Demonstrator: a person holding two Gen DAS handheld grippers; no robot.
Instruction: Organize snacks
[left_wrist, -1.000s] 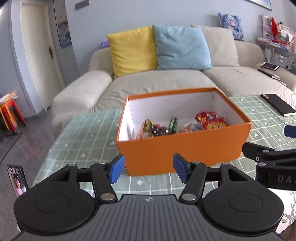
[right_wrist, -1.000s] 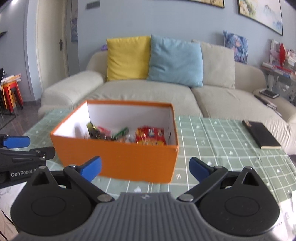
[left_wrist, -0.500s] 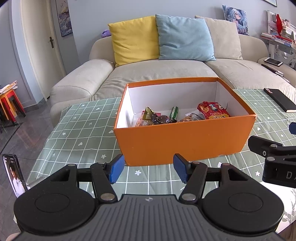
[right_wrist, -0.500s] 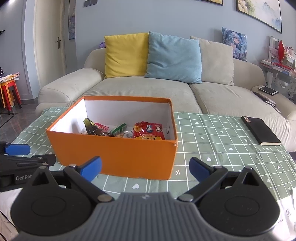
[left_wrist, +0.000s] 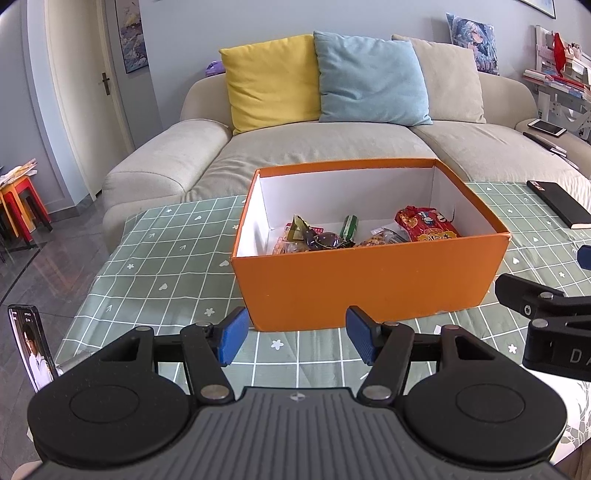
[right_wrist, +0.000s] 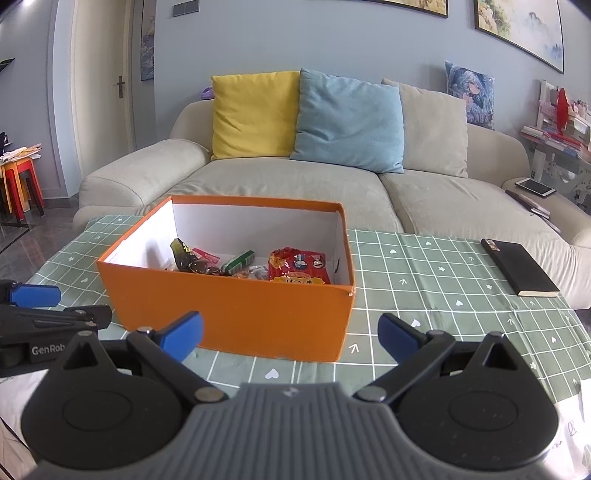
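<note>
Tablecloth (left_wrist: 166, 258) green checked | sofa (right_wrist: 295, 184) beige behind | box (left_wrist: 369, 288) orange

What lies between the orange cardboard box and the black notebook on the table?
Only bare green checked tablecloth lies between the orange cardboard box and the black notebook, clearest in the right wrist view.

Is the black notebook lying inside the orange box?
No, the black notebook lies on the green tablecloth, apart from the orange box that holds the snacks.
</note>
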